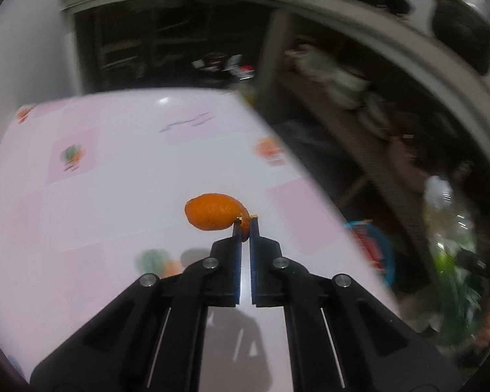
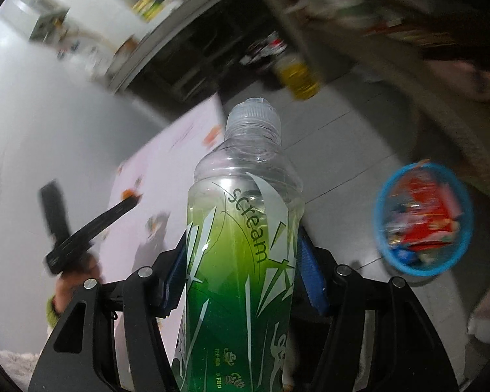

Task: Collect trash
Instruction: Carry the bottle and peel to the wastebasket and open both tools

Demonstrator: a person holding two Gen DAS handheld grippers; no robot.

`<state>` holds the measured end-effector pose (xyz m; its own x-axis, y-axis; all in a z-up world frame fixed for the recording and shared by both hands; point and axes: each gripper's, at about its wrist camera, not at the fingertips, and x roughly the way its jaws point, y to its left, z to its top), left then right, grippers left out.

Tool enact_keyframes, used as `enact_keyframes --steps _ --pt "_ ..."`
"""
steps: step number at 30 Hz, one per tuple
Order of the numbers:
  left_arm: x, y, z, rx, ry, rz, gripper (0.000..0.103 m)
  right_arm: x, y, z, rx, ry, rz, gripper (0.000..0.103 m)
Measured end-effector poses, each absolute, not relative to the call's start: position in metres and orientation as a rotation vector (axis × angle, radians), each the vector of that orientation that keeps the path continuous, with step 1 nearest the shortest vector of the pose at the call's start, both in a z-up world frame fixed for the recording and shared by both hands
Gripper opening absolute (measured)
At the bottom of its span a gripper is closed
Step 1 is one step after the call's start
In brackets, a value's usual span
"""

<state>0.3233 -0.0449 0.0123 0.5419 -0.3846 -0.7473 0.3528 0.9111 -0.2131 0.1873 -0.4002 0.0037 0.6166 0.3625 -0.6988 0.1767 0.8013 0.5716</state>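
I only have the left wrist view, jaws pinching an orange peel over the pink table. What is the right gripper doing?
Observer: The right gripper is shut on a clear plastic bottle with a green label.
Operator: Is the bottle capped?
Observer: Yes, a clear cap is on top.
Operator: Where is the bin from there?
Observer: The blue basket sits on the floor to the bottle's right, already holding wrappers.

A lived-in home kitchen: a desk (image 1: 121, 170) under a pink fruit-print cloth, dark cluttered shelves (image 1: 326, 75) to the right, a metal pot (image 1: 464, 23) on the far counter, and a blue wastebasket (image 2: 423, 217) on the tiled floor (image 2: 343, 137).
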Motion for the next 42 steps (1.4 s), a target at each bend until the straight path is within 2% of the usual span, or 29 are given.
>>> enact_keyframes --steps 6,11,19,27,28,29,32,36,42 --pt "0.298 -0.152 0.032 0.019 0.945 -0.746 0.003 0.128 -0.475 -0.027 0.729 0.926 -0.139 0.060" --pt "0.287 -0.248 0.014 0.134 1.052 -0.913 0.003 0.099 -0.513 -0.091 0.895 0.981 -0.222 0.060" --pt "0.310 -0.383 -0.084 0.289 1.349 -0.946 0.003 0.139 -0.546 -0.191 1.047 1.078 -0.236 0.060" --pt "0.338 -0.438 -0.168 0.349 1.487 -0.861 0.004 0.204 -0.575 -0.282 1.098 1.102 -0.359 0.060" --pt "0.342 -0.444 -0.173 0.350 1.490 -0.858 0.005 0.209 -0.579 -0.291 1.102 1.103 -0.378 0.060" --pt "0.348 -0.450 -0.179 0.354 1.495 -0.848 0.011 0.214 -0.582 -0.298 1.105 1.103 -0.398 0.061" --pt "0.357 -0.458 -0.190 0.334 1.507 -0.822 0.036 0.225 -0.584 -0.319 1.098 1.109 -0.464 0.063" --pt "0.359 -0.457 -0.187 0.311 1.486 -0.823 0.042 0.224 -0.578 -0.318 1.042 1.051 -0.522 0.071" --pt "0.347 -0.443 -0.149 0.280 1.399 -0.868 0.045 0.211 -0.566 -0.291 0.925 1.005 -0.585 0.071"
